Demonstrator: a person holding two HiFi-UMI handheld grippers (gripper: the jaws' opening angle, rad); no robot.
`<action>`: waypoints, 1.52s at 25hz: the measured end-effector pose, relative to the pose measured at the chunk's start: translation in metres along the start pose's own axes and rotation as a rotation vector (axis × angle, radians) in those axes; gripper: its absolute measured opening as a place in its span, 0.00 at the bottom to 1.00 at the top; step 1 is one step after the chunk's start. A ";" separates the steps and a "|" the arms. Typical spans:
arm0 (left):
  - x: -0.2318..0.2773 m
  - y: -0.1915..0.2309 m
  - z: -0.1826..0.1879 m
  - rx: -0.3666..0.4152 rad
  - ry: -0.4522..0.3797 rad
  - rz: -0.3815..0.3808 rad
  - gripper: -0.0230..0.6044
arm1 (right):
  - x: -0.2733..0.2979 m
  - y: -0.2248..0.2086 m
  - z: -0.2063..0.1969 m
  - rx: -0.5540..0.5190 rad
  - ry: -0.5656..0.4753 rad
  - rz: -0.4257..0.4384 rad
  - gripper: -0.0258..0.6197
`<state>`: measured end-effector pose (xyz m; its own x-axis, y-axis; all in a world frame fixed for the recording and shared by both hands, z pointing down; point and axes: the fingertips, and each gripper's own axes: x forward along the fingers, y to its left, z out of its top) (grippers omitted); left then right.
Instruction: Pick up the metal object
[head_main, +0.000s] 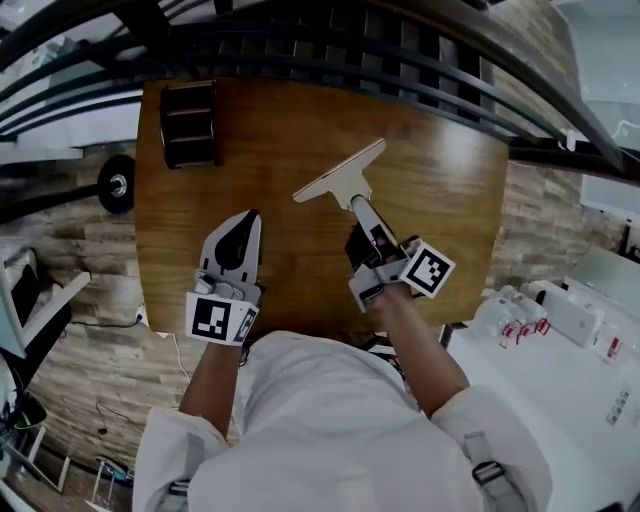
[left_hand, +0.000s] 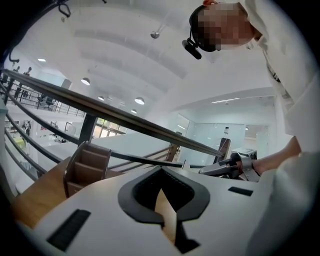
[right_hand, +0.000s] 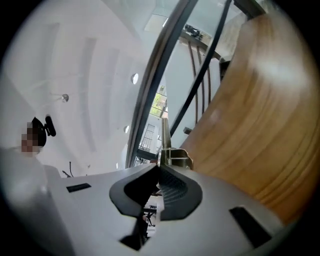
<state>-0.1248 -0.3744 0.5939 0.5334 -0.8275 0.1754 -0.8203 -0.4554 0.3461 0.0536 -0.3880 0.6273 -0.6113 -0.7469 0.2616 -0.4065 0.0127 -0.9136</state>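
The metal object (head_main: 340, 172) is a flat, pale T-shaped piece with a wide blade and a narrow handle, over the middle of the wooden table (head_main: 450, 180). My right gripper (head_main: 357, 205) is shut on its handle end. In the right gripper view the metal object (right_hand: 164, 142) shows edge-on, rising from the pinched jaws of the right gripper (right_hand: 160, 167), with a small spring fitting at its base. I cannot tell whether it rests on the table. My left gripper (head_main: 252, 216) sits at the near left of the table, shut and holding nothing; in its own view the left gripper (left_hand: 161, 172) has its tips together.
A dark wooden rack (head_main: 190, 122) stands at the table's far left corner, also the rack (left_hand: 87, 165) in the left gripper view. A dark railing (head_main: 400, 50) runs along the far edge. A white counter with small bottles (head_main: 515, 325) lies to the right.
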 end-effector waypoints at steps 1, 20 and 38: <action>-0.001 -0.006 0.010 0.009 -0.008 0.004 0.05 | -0.006 0.010 0.007 -0.025 -0.010 0.014 0.09; -0.084 -0.161 0.131 0.118 -0.216 -0.029 0.05 | -0.166 0.170 0.050 -0.553 -0.236 0.237 0.09; -0.141 -0.252 0.163 0.190 -0.286 -0.076 0.05 | -0.289 0.237 0.035 -1.033 -0.443 0.201 0.08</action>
<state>-0.0269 -0.1964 0.3321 0.5369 -0.8353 -0.1184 -0.8186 -0.5497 0.1662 0.1574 -0.1928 0.3244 -0.5185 -0.8357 -0.1808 -0.8180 0.5464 -0.1799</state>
